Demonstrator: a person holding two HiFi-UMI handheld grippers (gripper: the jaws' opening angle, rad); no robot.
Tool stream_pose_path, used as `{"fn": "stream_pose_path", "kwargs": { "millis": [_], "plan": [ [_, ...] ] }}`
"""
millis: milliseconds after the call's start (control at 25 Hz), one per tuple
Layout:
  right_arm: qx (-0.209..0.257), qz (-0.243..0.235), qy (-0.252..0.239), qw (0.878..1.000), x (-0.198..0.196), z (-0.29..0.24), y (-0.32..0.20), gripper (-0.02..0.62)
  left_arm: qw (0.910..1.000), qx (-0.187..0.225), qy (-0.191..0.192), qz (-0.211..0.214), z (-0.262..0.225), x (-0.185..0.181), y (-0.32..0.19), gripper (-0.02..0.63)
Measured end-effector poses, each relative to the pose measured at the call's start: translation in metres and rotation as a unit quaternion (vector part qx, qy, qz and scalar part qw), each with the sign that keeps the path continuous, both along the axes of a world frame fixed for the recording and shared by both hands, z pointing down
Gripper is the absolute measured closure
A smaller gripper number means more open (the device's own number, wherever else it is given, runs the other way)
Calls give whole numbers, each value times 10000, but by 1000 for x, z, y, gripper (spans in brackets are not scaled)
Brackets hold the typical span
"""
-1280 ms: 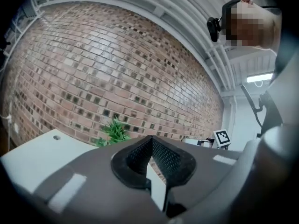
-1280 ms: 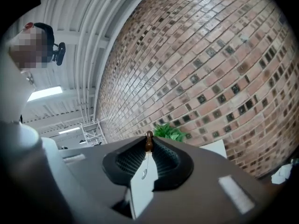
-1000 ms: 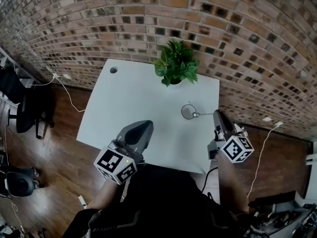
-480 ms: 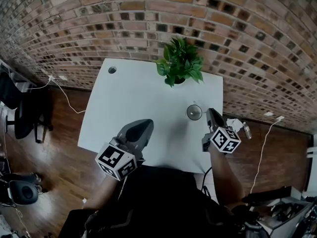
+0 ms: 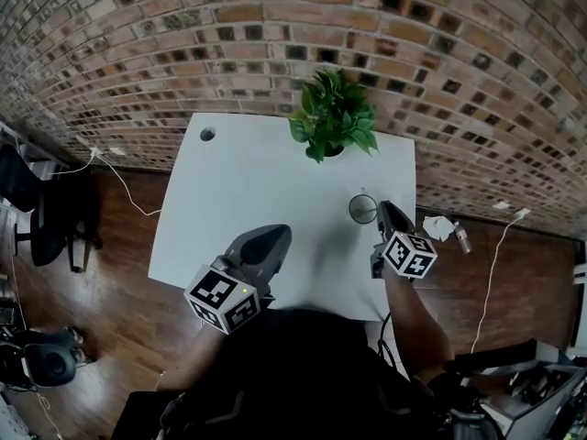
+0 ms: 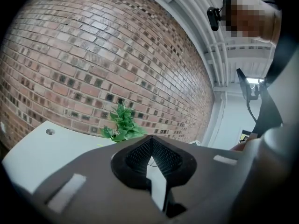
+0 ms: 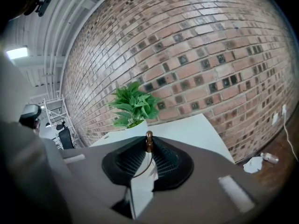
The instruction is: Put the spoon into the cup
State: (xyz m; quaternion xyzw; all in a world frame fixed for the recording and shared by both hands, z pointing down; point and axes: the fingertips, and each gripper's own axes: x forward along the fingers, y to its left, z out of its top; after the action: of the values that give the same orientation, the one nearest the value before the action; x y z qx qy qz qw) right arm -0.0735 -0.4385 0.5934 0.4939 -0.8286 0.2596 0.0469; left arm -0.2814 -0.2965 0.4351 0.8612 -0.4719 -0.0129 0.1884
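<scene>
My right hand-held gripper (image 5: 384,209) has its jaws pressed together, and in the right gripper view (image 7: 149,147) the slim brown end of the spoon (image 7: 149,140) pokes up between the tips, so I am clamped on it. The rest of the spoon is hidden behind the jaw pads. In the head view this gripper's tip sits right at the right-hand rim of the cup (image 5: 361,209), which stands upright on the white tabletop (image 5: 248,181) near its right edge. From up there I cannot tell whether the tip touches the rim, and the spoon is too small to pick out.

My left hand-held gripper (image 5: 278,235) is well apart from the cup, over the near part of the tabletop. In the left gripper view (image 6: 150,142) its ribbed pads meet at the tips with nothing pinched between them, and only a pale slit of tabletop shows lower down.

A potted plant (image 5: 332,117) stands at the far edge of the tabletop, beyond the cup, against the brick wall (image 5: 275,26).
</scene>
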Motion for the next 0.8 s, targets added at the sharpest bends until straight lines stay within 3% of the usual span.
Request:
{"fn": "stream_pose_path", "kwargs": {
  "millis": [520, 600, 640, 800],
  "plan": [
    [-75, -106, 308, 9994, -6, 18, 0, 535, 9999, -89, -21, -106, 4, -3, 9, 614],
    [-89, -125, 348, 9993, -6, 16, -1, 407, 9999, -73, 57, -113, 1, -4, 11, 614],
    [-107, -75, 333, 9994, -3, 14, 0, 382, 9999, -46, 121, -106, -2, -4, 11, 614],
    [-70, 176, 264, 9995, 15, -4, 12, 380, 9997, 111, 156, -132, -11, -7, 15, 614]
  ]
}}
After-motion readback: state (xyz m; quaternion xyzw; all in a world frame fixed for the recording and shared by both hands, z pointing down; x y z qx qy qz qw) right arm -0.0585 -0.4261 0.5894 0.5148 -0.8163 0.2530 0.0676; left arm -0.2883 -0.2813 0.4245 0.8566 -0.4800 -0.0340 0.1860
